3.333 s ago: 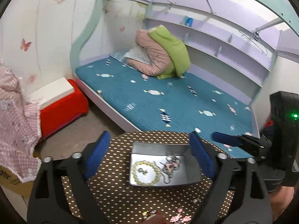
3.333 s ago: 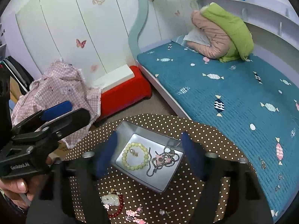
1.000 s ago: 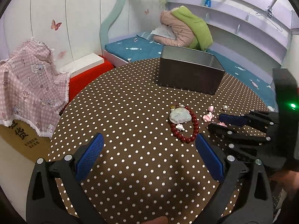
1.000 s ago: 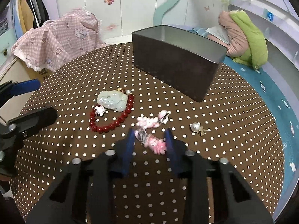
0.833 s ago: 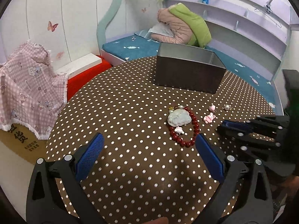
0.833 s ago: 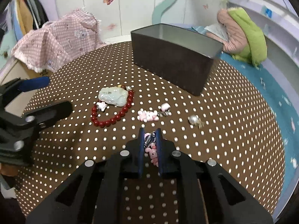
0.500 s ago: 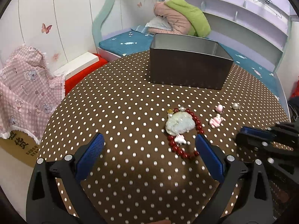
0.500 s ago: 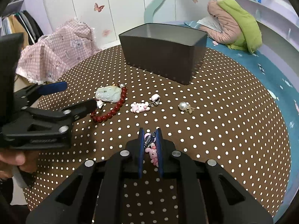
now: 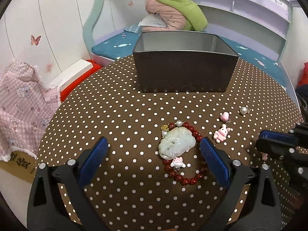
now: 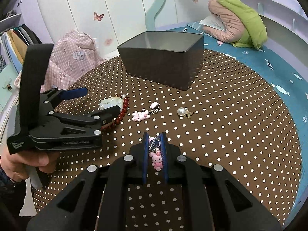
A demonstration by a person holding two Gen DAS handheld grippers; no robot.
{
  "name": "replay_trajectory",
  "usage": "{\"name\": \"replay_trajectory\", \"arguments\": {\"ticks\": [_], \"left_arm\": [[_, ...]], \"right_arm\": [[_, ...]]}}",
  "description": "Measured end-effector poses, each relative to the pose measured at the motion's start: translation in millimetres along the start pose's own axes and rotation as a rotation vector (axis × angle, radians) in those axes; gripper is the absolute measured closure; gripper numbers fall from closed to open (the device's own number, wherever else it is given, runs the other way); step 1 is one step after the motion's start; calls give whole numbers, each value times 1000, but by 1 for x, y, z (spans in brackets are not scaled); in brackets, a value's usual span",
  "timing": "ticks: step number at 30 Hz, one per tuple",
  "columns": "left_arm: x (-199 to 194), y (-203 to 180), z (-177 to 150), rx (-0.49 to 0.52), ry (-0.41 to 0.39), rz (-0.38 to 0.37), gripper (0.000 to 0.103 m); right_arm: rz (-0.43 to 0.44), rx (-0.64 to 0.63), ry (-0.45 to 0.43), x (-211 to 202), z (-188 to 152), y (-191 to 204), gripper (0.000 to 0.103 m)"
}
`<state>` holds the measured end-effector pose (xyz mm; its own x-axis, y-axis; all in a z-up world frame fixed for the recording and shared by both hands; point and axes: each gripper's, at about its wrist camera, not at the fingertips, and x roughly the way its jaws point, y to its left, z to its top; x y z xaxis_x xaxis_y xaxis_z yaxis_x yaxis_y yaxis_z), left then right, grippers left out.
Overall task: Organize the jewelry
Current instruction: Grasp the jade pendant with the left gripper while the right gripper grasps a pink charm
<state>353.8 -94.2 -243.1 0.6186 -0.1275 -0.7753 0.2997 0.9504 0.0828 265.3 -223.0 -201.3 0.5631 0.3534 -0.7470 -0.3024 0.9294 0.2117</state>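
The right tongs are clamped on a small pink rabbit charm earring. The left tongs, jaws wide and just narrowing, flank the red bead bracelet with pale jade pendant on the brown polka-dot surface; the grey metal box stands at the far side.

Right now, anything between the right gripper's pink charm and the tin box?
Nothing visible. The right gripper is shut on the pink bunny charm; only bare dotted tablecloth and small loose charms lie before the open tin box.

Right claw pinched pink charm; left claw neared bracelet
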Motion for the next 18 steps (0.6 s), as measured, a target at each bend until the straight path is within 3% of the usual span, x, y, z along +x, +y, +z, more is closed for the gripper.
{"name": "replay_trajectory", "arguments": {"ticks": [5, 9, 18], "left_arm": [[6, -1, 7, 4, 19, -46, 33], [6, -5, 10, 17, 20, -91, 70], [-3, 17, 6, -34, 12, -154, 78]], "right_arm": [[0, 5, 1, 0, -1, -1, 92], [1, 7, 1, 0, -1, -1, 92], [0, 12, 0, -4, -3, -3, 92]]}}
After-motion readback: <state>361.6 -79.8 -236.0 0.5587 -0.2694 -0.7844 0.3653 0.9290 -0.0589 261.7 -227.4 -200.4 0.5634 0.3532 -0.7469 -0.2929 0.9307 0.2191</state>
